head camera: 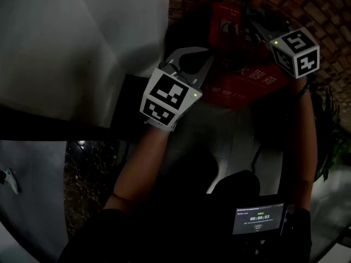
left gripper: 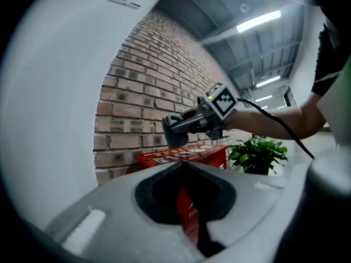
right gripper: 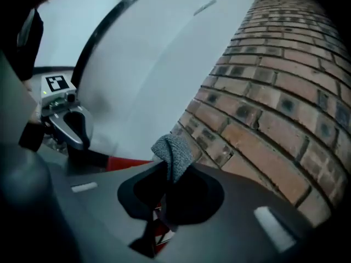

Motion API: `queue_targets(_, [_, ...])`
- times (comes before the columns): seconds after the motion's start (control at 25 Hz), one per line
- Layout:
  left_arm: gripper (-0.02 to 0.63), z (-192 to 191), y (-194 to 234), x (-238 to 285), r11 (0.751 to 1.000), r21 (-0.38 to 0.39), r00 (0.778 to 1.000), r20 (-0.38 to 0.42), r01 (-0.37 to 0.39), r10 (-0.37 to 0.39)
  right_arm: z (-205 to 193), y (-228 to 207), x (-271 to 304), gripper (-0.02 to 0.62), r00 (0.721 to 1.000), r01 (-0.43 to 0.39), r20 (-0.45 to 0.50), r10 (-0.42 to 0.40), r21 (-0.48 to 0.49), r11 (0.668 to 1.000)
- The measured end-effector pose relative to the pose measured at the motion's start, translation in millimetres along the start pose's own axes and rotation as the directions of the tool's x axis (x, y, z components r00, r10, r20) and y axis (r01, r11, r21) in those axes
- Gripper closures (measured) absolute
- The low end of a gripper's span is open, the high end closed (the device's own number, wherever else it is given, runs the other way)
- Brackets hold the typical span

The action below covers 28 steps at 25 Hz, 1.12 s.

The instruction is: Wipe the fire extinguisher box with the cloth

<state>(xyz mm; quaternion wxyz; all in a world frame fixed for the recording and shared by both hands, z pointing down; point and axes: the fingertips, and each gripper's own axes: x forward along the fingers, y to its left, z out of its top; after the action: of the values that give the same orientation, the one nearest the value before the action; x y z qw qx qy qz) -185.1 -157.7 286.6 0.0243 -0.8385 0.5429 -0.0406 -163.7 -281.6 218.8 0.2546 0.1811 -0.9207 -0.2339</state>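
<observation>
My right gripper [right gripper: 166, 167] pinched the grey cloth [right gripper: 174, 151] over the fire extinguisher box [head camera: 247, 78]; the left gripper [left gripper: 183, 167], closed and empty, sat at the box's nine o'clock.

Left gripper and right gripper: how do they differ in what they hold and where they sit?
The right gripper is shut on a grey textured cloth; the left gripper is shut on nothing. The right gripper hangs over the red fire extinguisher box by the brick wall; the left gripper sits back from it. Both are closed.
</observation>
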Motion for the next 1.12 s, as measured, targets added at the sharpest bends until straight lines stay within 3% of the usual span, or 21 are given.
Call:
queue_targets(0.16, [0.604,-9,10,-5,1.0,0.02,0.999,-0.036,-0.018,0.019,-11,-9,50,0.56,0.982,-0.012,-0.189,-0.015,-0.139,0.99])
queue_targets(0.36, [0.606,-8,30,-17,0.998,-0.029,0.999,-0.019,-0.049,0.049,-29,-14,97,0.561,0.941,-0.062,-0.338,-0.003,-0.181,0.981])
queue_targets(0.64, [0.606,-6,41,-27,0.997,-0.045,0.998,0.003,-0.06,0.06,-47,-1,132,0.563,0.916,-0.129,-0.391,0.086,-0.085,0.988])
queue_targets(1.0, [0.604,-9,18,-5,0.999,-0.04,1.0,-0.007,-0.001,0.001,-76,-32,106,0.565,0.937,-0.036,-0.346,0.047,0.037,0.999])
queue_targets(1.12, [0.606,-12,6,5,0.999,-0.038,1.0,-0.012,0.024,-0.025,-98,-47,86,0.565,0.929,-0.007,-0.371,0.024,0.049,0.999])
